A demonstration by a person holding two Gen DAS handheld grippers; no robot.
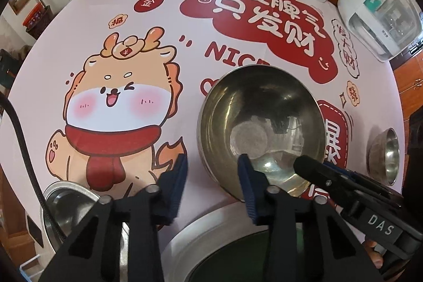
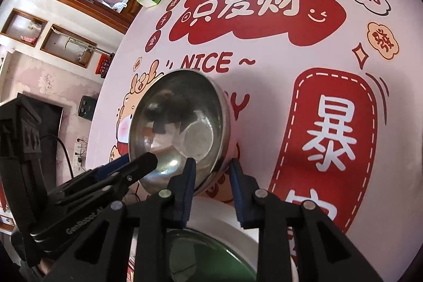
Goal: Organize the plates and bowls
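On printed tablecloth (image 1: 158, 17), L view: steel bowl (image 1: 261, 128) tilted, mid-table; open room beyond; small bowl (image 1: 386, 155) R, white plate (image 1: 211, 229) near edge. L gripper (image 1: 212, 171) straddles rim, clamp unclear. R view: R gripper (image 2: 212, 171) pinches bowl rim.

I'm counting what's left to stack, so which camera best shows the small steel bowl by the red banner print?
The left wrist view. The small steel bowl shows whole at the far right of the frame, apart from the large steel bowl. The right wrist view does not show it at all.
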